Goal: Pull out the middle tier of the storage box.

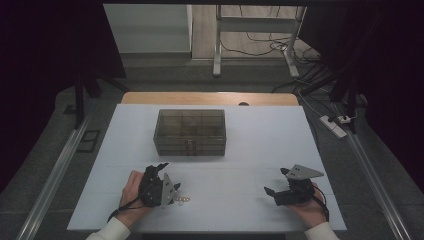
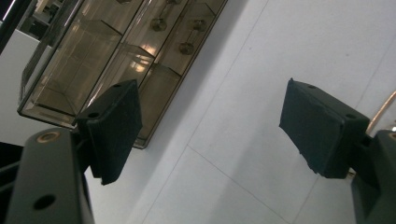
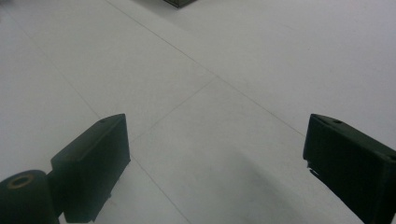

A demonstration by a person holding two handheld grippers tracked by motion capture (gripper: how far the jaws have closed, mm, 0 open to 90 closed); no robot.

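A smoky see-through drawer box (image 1: 190,132) with small knobs on its front stands at the middle of the white table (image 1: 250,150). My left gripper (image 1: 168,176) rests near the front left, held in a hand and turned on its side. It is open and holds nothing. A small golden chain (image 1: 183,199) lies on the table right beside it. In the left gripper view the open gripper (image 2: 210,116) faces the drawer box (image 2: 112,60). My right gripper (image 1: 276,181) sits at the front right, open, and in its own view the gripper (image 3: 217,140) is over bare table.
The table's wooden far edge (image 1: 210,98) shows behind the white sheet. Beyond it are a metal frame leg (image 1: 217,55), cables and a power strip (image 1: 334,125) on the floor. A metal rail (image 1: 55,175) runs along the left side.
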